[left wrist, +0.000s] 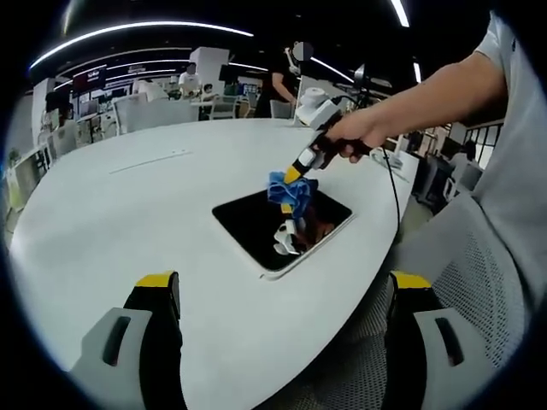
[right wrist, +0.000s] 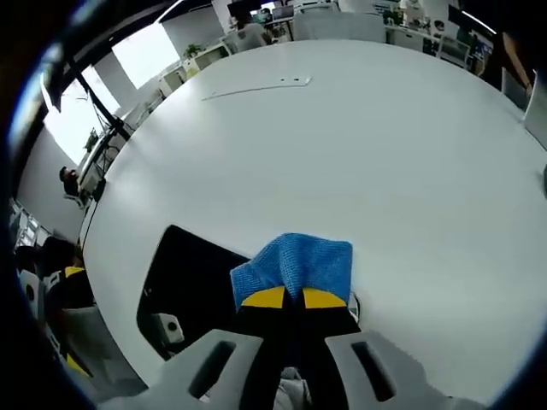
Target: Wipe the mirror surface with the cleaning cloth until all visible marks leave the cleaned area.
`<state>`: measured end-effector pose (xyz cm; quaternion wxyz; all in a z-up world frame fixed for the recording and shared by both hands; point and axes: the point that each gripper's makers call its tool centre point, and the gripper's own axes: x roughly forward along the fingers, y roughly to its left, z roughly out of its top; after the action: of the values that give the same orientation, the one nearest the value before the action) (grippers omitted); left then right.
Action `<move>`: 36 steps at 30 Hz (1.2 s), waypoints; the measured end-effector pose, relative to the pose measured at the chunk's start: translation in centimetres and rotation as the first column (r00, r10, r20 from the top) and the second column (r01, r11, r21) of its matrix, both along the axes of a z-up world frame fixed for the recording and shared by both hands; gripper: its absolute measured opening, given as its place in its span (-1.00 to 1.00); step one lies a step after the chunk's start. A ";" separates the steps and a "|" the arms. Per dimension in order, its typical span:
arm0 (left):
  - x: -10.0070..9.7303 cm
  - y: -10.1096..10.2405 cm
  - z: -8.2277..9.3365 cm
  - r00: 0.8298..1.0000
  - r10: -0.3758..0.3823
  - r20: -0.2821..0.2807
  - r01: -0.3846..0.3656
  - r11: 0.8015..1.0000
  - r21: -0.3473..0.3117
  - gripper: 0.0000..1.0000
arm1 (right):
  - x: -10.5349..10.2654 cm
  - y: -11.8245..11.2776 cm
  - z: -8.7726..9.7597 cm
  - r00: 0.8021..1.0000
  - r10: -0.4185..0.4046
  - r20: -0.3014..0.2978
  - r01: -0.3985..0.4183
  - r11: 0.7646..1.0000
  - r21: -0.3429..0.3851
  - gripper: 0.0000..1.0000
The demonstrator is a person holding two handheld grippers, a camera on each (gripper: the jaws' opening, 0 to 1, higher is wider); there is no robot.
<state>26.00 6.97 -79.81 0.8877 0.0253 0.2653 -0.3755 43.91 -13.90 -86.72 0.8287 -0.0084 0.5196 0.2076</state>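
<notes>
A: Mirror (left wrist: 256, 229) lies flat on the white table (left wrist: 128, 222), near the table's near right edge in the left gripper view; dark glass in a pale frame. Cleaning cloth (left wrist: 289, 190), blue, is pinched in the right gripper (left wrist: 301, 166) and sits over the mirror's far right part.

B: Contact with the glass?

A: Likely touching or just above (cannot tell which). In the right gripper view the cloth (right wrist: 295, 265) bunches over the yellow tips of the right gripper (right wrist: 285, 297), jaws closed tight on it, with the mirror (right wrist: 184, 282) running off to the left beneath and the table (right wrist: 359, 137) beyond.

B: Left gripper?

A: Left gripper (left wrist: 286, 280) hangs back over the near table edge, jaws spread wide, holding nothing, well apart from the mirror. A hand (left wrist: 357, 132) carries the right gripper.

B: Marks on the glass?

A: Reflections of the cloth and gripper cover the part under the tool; I can't separate smudges from reflections at this sharpness. The left half of the glass reads uniformly dark.

B: Progress, then?

A: Judgement only: wiping is in hand, not demonstrably finished. Cloth covers one corner zone; the near and left areas would need passes or at least a check. Mirror and cloth both sit inside the workspace.

B: Risk?

A: Frame may slide on the smooth table if pushed sideways.
</notes>
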 end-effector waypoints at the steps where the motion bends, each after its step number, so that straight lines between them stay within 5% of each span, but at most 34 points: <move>1: 0.0 0.1 -0.1 1.000 0.002 -0.005 -0.002 1.000 0.001 0.98 | -0.1 0.0 0.0 1.000 -0.009 0.001 0.009 1.000 0.004 -1.00; 28: 0.0 0.5 -1.5 0.997 0.030 -0.068 -0.028 0.999 0.037 0.98 | -4.4 -0.5 -0.1 0.997 -0.082 -0.009 0.082 0.996 0.033 -1.00; 36: 0.5 0.7 -0.6 0.998 0.055 -0.041 -0.055 0.998 0.004 0.98 | -6.1 -0.9 0.0 0.995 -0.101 -0.007 0.102 0.994 0.047 -1.00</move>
<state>26.51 7.70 -80.46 0.8920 0.0114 0.2844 -0.3511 37.78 -14.78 -86.72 0.8370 0.0382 0.5161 0.1775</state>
